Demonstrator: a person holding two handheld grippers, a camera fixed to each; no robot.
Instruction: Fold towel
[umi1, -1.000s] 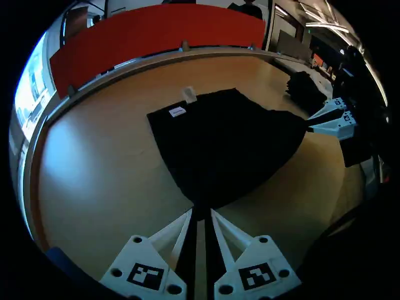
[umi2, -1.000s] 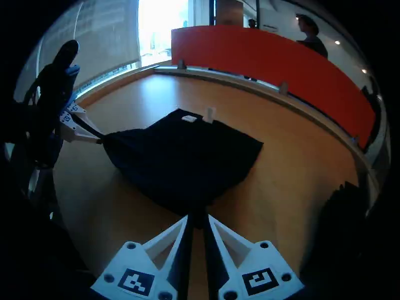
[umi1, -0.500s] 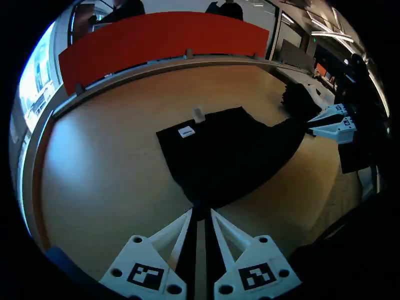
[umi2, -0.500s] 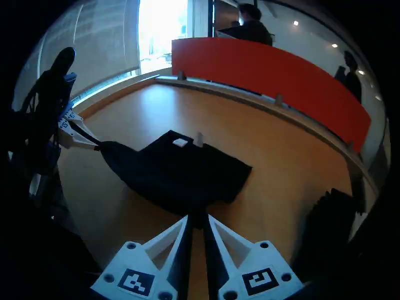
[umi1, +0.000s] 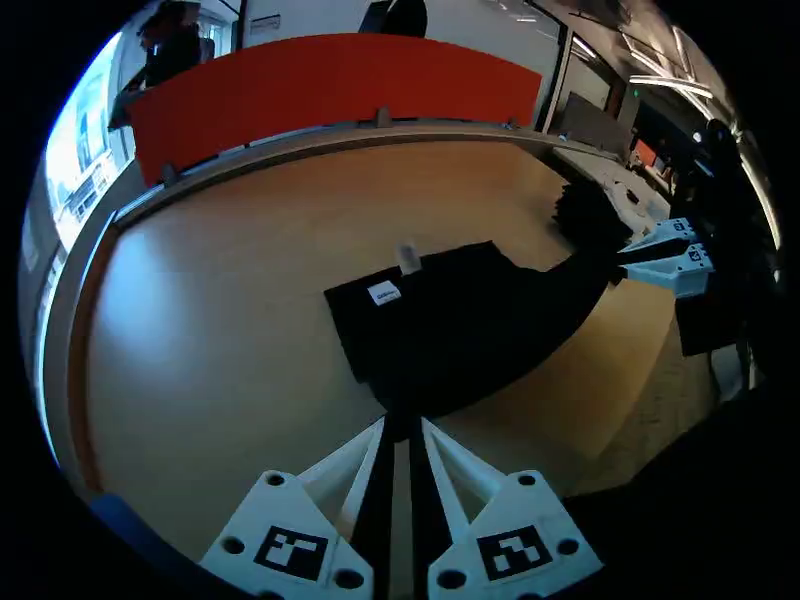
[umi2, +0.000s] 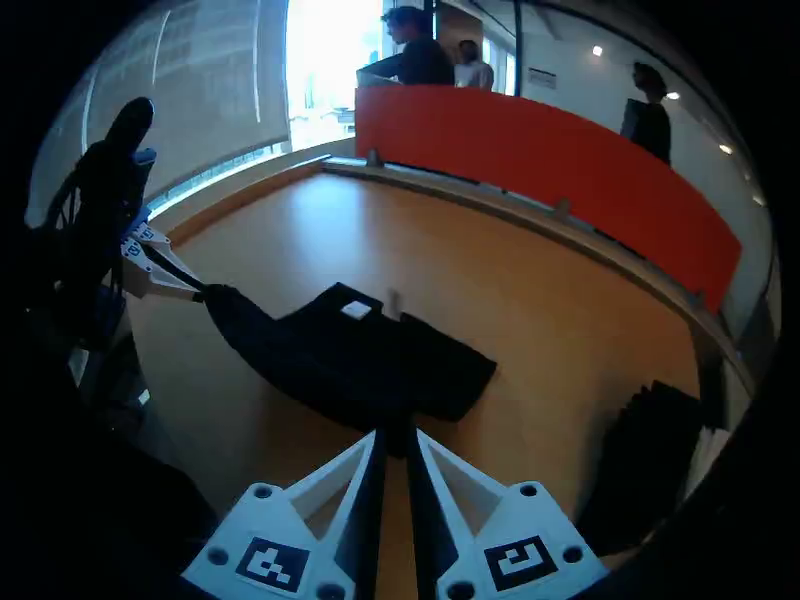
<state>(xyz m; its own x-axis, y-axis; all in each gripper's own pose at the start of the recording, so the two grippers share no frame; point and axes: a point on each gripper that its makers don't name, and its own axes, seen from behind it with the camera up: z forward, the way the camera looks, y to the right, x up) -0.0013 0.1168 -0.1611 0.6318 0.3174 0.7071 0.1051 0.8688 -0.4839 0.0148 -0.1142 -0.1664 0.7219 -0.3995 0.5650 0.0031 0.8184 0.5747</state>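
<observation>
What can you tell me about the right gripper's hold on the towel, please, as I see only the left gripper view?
Observer: In the right gripper view, the right gripper has its fingers closed together on the near edge of the towel.
Operator: Thank you; how does my left gripper look from there?
Observer: The left gripper pinches a corner that looks raised off the table, cloth sagging away from it.
Operator: What lies behind it?
Observer: A window with a lowered blind.
</observation>
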